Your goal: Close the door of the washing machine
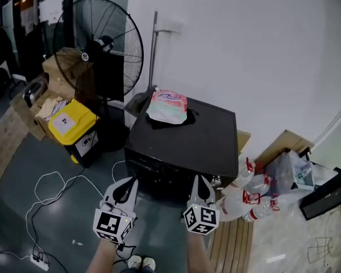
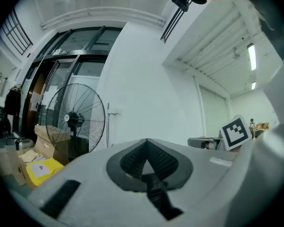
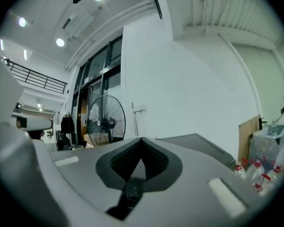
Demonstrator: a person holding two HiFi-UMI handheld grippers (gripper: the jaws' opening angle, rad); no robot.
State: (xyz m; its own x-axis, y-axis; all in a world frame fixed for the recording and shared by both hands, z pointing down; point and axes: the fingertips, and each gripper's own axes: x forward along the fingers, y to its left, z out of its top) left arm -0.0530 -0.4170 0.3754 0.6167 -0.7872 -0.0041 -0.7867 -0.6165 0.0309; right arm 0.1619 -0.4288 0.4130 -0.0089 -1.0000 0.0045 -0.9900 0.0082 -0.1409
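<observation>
Washer (image 1: 182, 144) sits mid-scene, its front just beyond our left gripper (image 1: 128, 185) and right gripper (image 1: 202, 182), both with jaws together and empty. We see no door swung out, so we judge it closed; next comes only a latch check

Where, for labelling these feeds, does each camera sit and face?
Head view: on the person's head, steeply down at the black washing machine; left gripper, right gripper, forearms show.
Left gripper view: on the left gripper, level toward fan and wall; its shut jaws show.
Right gripper view: on the right gripper, likewise; shut jaws show.
Shared: all three see the fan.
</observation>
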